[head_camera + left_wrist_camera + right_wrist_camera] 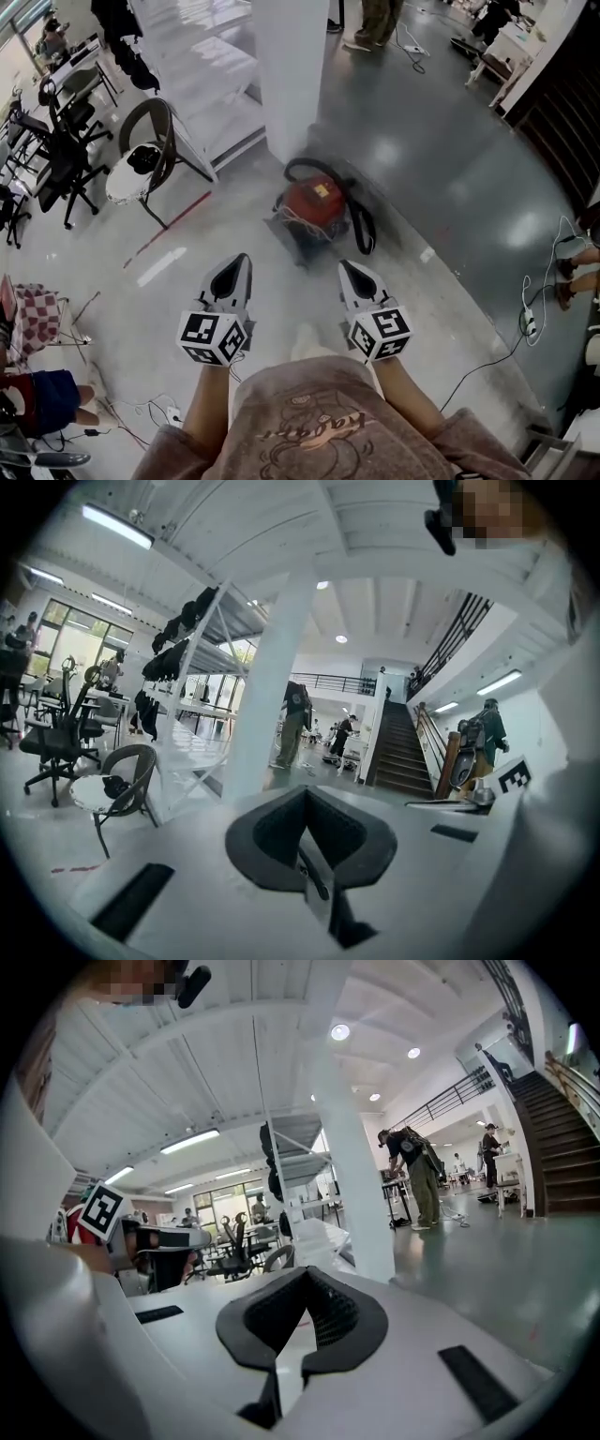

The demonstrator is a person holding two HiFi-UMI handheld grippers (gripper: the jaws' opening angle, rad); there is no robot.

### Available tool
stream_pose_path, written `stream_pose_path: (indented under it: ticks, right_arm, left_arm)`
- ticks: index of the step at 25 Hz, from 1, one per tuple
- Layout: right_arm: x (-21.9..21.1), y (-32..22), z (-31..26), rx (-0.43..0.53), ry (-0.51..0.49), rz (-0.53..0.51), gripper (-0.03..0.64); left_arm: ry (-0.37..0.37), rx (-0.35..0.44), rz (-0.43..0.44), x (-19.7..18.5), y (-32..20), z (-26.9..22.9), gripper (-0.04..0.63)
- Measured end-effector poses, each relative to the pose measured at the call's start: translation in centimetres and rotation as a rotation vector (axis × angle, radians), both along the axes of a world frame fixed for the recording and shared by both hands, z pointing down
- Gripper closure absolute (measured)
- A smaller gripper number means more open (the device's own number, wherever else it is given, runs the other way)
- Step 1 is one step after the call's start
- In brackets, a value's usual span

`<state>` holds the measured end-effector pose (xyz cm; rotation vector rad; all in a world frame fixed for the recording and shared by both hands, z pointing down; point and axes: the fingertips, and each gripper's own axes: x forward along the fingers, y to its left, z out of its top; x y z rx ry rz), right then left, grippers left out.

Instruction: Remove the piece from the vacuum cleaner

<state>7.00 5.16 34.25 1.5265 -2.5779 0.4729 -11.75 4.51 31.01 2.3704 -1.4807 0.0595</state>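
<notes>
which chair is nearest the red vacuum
The round-backed chair with the white seat; the black office chairs stand farther left from the vacuum cleaner.

My left claw and right claw are white shells tapering to a point, each lined in dark grey round the jaws. Behind them sit the left cube and right cube, white with black square markers. The pads are dark and finely gridded. Black slots cut the white casing. I wear a dusty-pink top with a brown line print on it.
</notes>
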Motion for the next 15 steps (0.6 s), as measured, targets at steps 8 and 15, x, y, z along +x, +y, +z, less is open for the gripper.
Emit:
stream_pose_path:
  ticks: [8,15]
  right_arm:
    - [-0.6,-6.3,0.6,-0.008,0.006,0.005,0.621]
    - [-1.4,-10.6,1.1,-0.004,0.009,0.105,0.621]
  left_arm:
    - [0.012,-0.005,0.062,0.6,-6.8,0.7,0.600]
    - [0.021,-0.002,0.179,0.4,-12.9,1.0,0.600]
